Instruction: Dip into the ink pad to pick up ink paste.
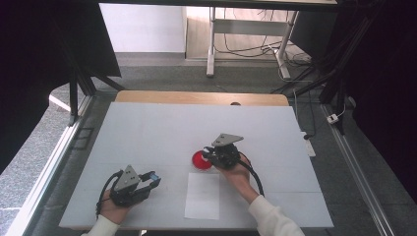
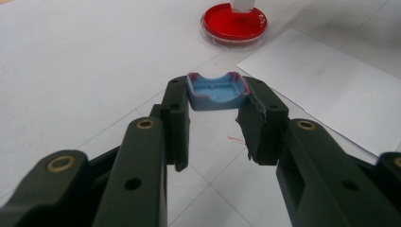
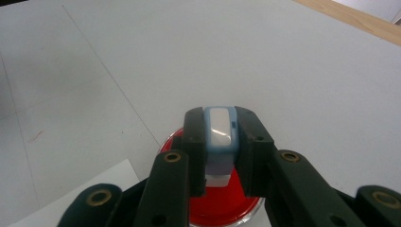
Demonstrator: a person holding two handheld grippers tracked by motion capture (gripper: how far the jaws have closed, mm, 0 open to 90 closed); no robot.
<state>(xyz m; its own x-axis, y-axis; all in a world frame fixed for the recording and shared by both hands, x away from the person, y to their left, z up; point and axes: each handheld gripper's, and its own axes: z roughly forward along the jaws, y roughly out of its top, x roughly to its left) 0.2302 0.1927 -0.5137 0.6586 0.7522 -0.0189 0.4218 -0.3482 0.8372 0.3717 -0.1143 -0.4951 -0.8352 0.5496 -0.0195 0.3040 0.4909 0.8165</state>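
Fingers (image 2: 177, 113) of both grippers clamped on blue pieces (image 2: 216, 91) over white table (image 1: 147, 132).

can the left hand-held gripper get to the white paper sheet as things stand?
Probably yes for reach: the white paper sheet lies just beside the left hand-held gripper with bare table between. But its jaws are already shut on a blue cap, so it could not grasp the sheet.

red dish (image 3: 222, 208) half hidden behind jaws — cut off below
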